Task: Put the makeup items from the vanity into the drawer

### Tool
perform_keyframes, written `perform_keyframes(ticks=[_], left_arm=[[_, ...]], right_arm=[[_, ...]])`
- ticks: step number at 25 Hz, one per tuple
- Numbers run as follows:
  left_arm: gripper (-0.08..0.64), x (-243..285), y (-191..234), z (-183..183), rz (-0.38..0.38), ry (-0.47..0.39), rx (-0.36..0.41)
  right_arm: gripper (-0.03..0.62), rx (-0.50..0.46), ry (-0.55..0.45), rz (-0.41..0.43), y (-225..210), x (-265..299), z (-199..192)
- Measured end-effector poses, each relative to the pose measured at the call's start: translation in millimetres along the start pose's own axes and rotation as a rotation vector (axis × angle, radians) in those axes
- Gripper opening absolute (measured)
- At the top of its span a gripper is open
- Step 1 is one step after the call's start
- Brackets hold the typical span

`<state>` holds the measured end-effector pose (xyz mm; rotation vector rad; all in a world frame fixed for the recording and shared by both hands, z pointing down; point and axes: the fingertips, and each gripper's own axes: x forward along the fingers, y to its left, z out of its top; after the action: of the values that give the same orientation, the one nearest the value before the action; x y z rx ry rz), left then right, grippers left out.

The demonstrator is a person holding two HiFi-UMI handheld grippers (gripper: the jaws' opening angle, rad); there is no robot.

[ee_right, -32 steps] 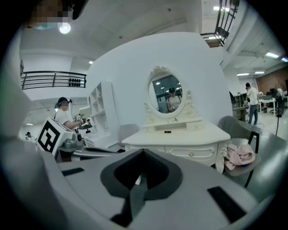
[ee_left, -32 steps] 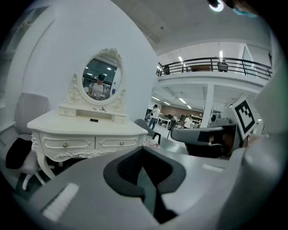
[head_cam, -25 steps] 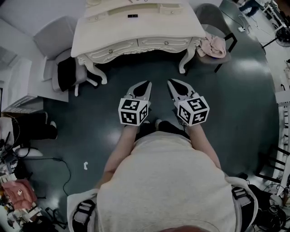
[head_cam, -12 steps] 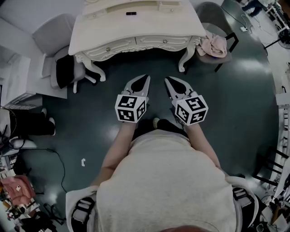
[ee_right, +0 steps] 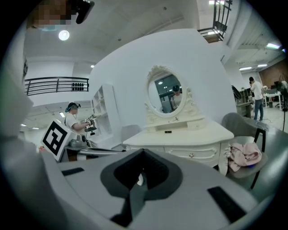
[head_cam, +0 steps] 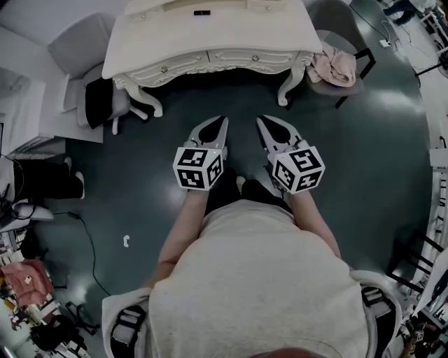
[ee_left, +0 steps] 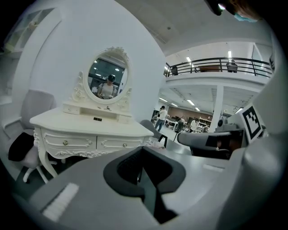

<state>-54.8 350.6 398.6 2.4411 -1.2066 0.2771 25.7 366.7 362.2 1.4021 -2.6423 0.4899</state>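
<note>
Currently, the left hand-held gripper (head_cam: pixel 222 122) and right hand-held gripper (head_cam: pixel 261 121) both have jaws closed together, empty, above the floor (head_cam: pixel 133 196), well apart from the white bench (head_cam: pixel 210 35). 1 small dark item (head_cam: pixel 201 12) lies on the bench top. Its 2 drawers (head_cam: pixel 175 67) are shut.

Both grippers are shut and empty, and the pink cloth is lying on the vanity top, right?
Not quite: the pink cloth lies on the chair beside the vanity, not on its top, as the head view shows. The left gripper and right gripper are indeed shut and empty.
</note>
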Motion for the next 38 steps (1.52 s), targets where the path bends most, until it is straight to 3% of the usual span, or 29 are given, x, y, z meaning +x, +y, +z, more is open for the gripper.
perform_keyframes(ticks=[9, 18, 27, 38], left_arm=[[0.009, 53.9, 32.6, 14.4, -0.064, -0.004, -0.049], [0.009, 122.3, 101.1, 69.4, -0.097, 0.018, 0.011], [0.009, 178.0, 166.9, 125.7, -0.172, 0.016, 0.042], [0.009, 208.7, 203.4, 135.2, -0.224, 0.062, -0.001]], right_arm=[[0.008, 0.034, 0.014, 0.019, -23.2, 58.8, 0.6], [0.008, -0.009, 0.006, -0.005, -61.8, 151.3, 45.9], [0.008, 0.030, -0.023, -0.037, -91.4, 237.1, 84.6], [0.008, 0.058, 0.005, -0.088, -109.2, 276.6, 90.7]])
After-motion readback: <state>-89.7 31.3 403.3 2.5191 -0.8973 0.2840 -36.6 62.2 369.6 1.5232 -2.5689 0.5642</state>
